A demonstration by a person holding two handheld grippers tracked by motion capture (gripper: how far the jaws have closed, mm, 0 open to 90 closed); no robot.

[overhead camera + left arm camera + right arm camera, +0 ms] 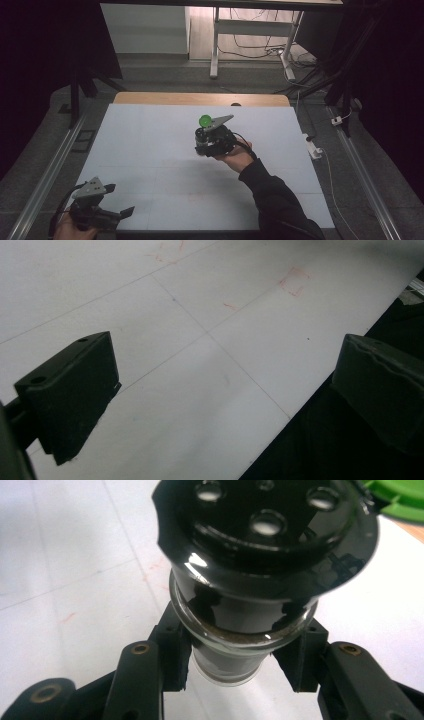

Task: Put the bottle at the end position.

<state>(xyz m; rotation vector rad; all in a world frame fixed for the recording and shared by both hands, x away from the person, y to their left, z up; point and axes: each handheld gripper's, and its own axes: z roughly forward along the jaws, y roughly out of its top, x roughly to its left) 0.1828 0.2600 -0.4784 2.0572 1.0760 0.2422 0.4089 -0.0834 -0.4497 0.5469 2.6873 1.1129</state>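
Between right tool (232, 665) pads: shaker jar (260, 555), top toward camera.

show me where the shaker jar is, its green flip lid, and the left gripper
shaker jar (250, 615), right gripper view, on its glass neck.
green flip lid (205, 120), high view, middle of the green disc.
left gripper (225, 390), left gripper view, midway between its open jaws.

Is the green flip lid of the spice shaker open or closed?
Open. In the right gripper view the green lid is swung aside and the shaker shows its uncovered sprinkle holes, while the right gripper clamps the glass body.
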